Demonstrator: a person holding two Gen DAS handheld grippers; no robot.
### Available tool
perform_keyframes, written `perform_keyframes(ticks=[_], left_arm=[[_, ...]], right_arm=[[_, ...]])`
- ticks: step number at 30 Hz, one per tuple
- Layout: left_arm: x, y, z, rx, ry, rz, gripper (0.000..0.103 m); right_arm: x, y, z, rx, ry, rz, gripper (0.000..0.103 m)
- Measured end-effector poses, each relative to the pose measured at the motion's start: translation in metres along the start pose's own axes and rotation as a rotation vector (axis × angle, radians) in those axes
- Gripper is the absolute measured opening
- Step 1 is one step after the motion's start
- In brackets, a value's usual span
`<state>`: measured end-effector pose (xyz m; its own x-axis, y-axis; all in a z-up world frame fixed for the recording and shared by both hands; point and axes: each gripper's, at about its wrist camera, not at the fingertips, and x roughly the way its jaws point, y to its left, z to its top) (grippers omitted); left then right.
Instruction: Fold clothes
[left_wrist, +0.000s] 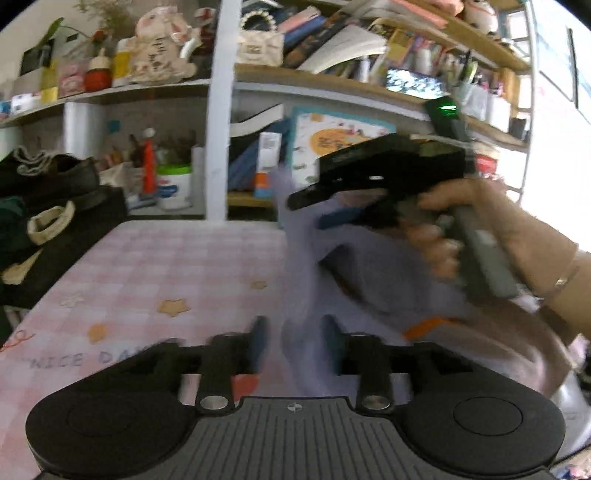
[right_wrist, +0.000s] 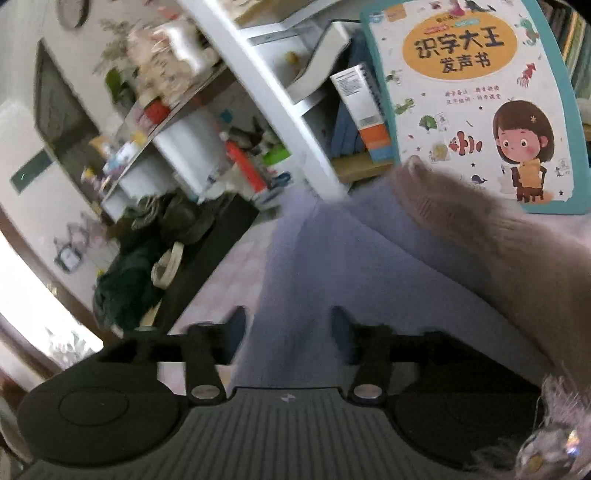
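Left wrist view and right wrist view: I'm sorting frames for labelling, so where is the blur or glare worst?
Left wrist view: the lilac garment and the person's hand are smeared by motion; the window at the right edge is blown out; shelves bow from the fisheye. Right wrist view: the left shelves streak, while the picture book reads fairly sharp.

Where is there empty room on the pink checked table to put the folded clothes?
The pink checked tablecloth is bare on the left and middle, bordered by the black box on the left, the white shelf post behind and the lavender garment on the right. The right side is crowded with the garment and right gripper.
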<state>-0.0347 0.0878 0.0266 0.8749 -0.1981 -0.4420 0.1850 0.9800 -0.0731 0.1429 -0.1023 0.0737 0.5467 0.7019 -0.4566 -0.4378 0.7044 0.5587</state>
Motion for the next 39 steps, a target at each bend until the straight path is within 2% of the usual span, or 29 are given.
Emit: perform_keyframes(ticks=[1, 4, 6, 9, 13, 16, 18, 20, 25, 27, 30, 31, 33, 34, 35, 39], left_arm=[[-0.002, 0.001, -0.003, 0.001, 0.002, 0.004, 0.073], [-0.009, 0.002, -0.01, 0.004, 0.013, 0.001, 0.074], [-0.008, 0.004, -0.01, 0.001, 0.018, 0.004, 0.074], [-0.003, 0.006, -0.01, -0.022, 0.026, -0.008, 0.074], [0.006, 0.004, -0.011, -0.026, 0.042, 0.0, 0.074], [0.012, 0.0, -0.013, -0.023, 0.055, 0.021, 0.073], [0.016, -0.001, -0.015, -0.024, 0.071, 0.023, 0.067], [0.02, -0.001, -0.017, -0.02, 0.102, 0.016, 0.046], [0.028, -0.006, -0.023, 0.025, 0.163, 0.033, 0.035], [0.028, -0.007, -0.024, 0.032, 0.169, 0.036, 0.03], [0.027, -0.002, -0.024, 0.005, 0.17, 0.033, 0.03], [0.026, -0.001, -0.024, -0.002, 0.172, 0.035, 0.03], [0.026, 0.001, -0.025, 0.0, 0.18, 0.045, 0.031], [0.027, 0.001, -0.025, 0.01, 0.186, 0.051, 0.032], [0.027, 0.0, -0.026, 0.023, 0.19, 0.056, 0.032], [0.027, 0.001, -0.027, 0.03, 0.188, 0.058, 0.032]], right_arm=[[-0.009, 0.003, -0.008, -0.012, 0.011, 0.027, 0.054], [-0.051, 0.01, -0.034, -0.064, 0.015, 0.134, 0.057], [-0.087, 0.018, -0.055, -0.173, -0.022, 0.108, 0.059], [-0.128, 0.021, -0.085, -0.386, -0.059, -0.066, 0.061], [-0.16, 0.009, -0.116, -0.542, -0.065, -0.303, 0.061], [-0.176, -0.004, -0.13, -0.567, -0.074, -0.4, 0.061], [-0.181, -0.005, -0.138, -0.631, -0.089, -0.469, 0.061], [-0.18, -0.007, -0.144, -0.699, -0.088, -0.529, 0.061], [-0.159, -0.018, -0.163, -0.888, 0.063, -0.641, 0.059], [-0.152, -0.025, -0.167, -0.928, 0.087, -0.685, 0.059], [-0.146, -0.036, -0.163, -0.942, 0.098, -0.749, 0.057], [-0.144, -0.04, -0.161, -0.948, 0.098, -0.776, 0.054], [-0.141, -0.048, -0.156, -0.948, 0.104, -0.804, 0.036], [-0.142, -0.053, -0.151, -0.934, 0.113, -0.79, 0.015], [-0.144, -0.056, -0.145, -0.919, 0.119, -0.771, 0.006], [-0.158, -0.071, -0.101, -0.852, 0.056, -0.774, 0.006]])
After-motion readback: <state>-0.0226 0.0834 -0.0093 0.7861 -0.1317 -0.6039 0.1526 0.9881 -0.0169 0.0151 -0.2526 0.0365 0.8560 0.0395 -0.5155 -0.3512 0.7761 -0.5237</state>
